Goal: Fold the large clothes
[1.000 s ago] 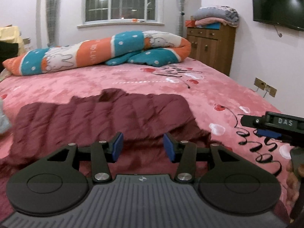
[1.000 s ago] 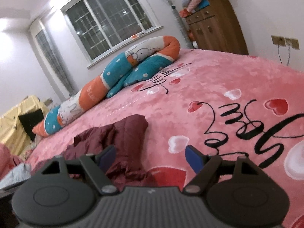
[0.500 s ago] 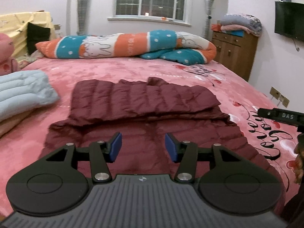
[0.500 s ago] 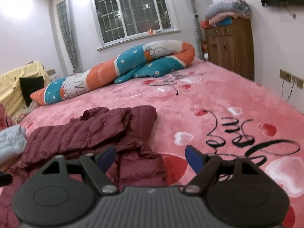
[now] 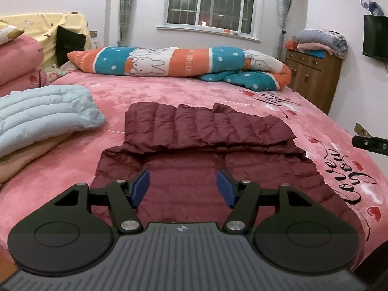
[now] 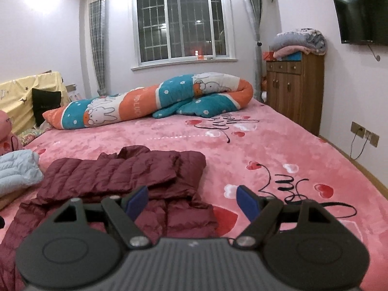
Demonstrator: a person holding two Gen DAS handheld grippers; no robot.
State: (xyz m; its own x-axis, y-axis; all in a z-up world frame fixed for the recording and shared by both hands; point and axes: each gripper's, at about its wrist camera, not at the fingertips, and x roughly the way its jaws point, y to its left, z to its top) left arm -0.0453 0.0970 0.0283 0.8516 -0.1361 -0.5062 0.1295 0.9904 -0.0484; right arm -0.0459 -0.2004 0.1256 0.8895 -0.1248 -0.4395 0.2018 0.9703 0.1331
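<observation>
left wrist view: maroon puffer jacket (image 5: 208, 145) lies flat on the pink bed blanket (image 5: 169, 94), mid-bed, w/ the far part folded back toward the camera as a quilted band across the body. long axis of that band runs left-right; the body below it runs toward the camera, and which end is collar vs hem i can't tell. left gripper (image 5: 183, 186) hovers over the near body, jaws just been opening, now wide, nothing btwn them. looks light, soft, puffy, prob slick shell, so it'll spring back and slide; best taken at an edge or corner seam, pinching both layers. right wrist view: same jacket (image 6: 114, 177) sits low-left, its right edge just under the right gripper (image 6: 192, 202), jaws wide, empty. the folded band's right end looks like a decent grab pt.
</observation>
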